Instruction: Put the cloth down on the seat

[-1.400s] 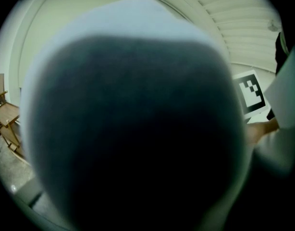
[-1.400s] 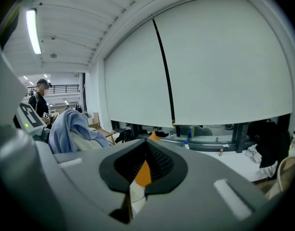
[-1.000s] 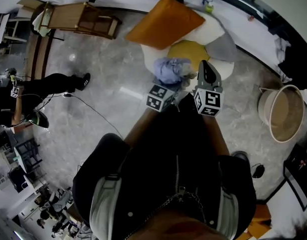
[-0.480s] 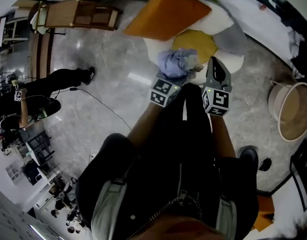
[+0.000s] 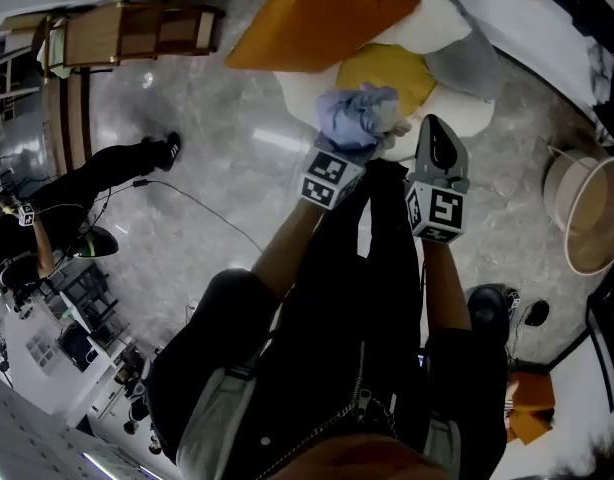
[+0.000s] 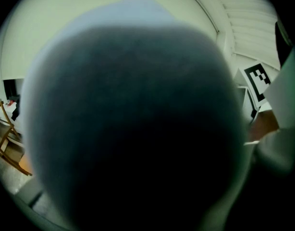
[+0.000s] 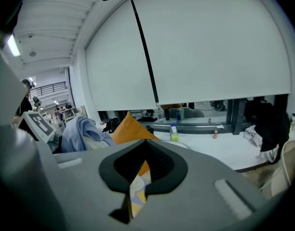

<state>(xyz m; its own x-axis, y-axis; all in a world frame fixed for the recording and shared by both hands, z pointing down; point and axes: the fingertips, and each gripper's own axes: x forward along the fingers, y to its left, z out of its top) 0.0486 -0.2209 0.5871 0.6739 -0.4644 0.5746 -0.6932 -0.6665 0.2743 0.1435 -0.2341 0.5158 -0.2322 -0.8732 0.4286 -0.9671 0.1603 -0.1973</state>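
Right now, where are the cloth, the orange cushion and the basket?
cloth (image 5: 352, 118): head view, middle of the blue bundle.
orange cushion (image 5: 322, 18): head view, centre of its face.
basket (image 5: 554, 198): head view, its left wall.

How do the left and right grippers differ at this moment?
The left gripper grips the bunched blue cloth; the right gripper holds nothing. Cloth buries the left gripper's fingers and fills its view; the right gripper's fingers stand bare and together, and its view is clear. Both point toward the seat.
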